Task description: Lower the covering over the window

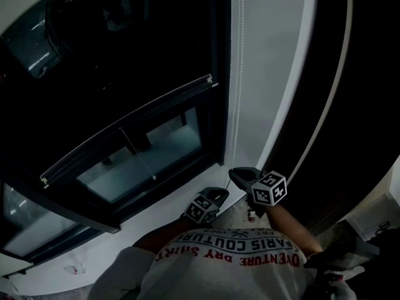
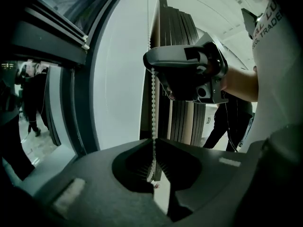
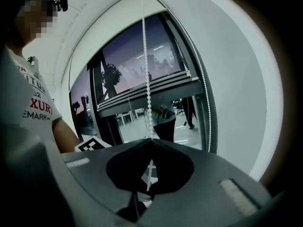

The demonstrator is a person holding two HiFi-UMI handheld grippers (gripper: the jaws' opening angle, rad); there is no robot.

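left hand-held gripper (image 2: pixel 154 144), right hand-held gripper (image 3: pixel 151 142), both tight on bead chain (image 2: pixel 152 103) (beside window frame (image 1: pixel 220 74))

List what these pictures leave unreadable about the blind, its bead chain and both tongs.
- Blind's roller: head view, cut off by the top edge.
- Bead chain below the left tongs and right tongs: both gripper views, hidden behind the tongs' own bodies.
- Grip on the chain, head view: covered by the marker cubes.
- Scene beyond the glass, head view: too dark.
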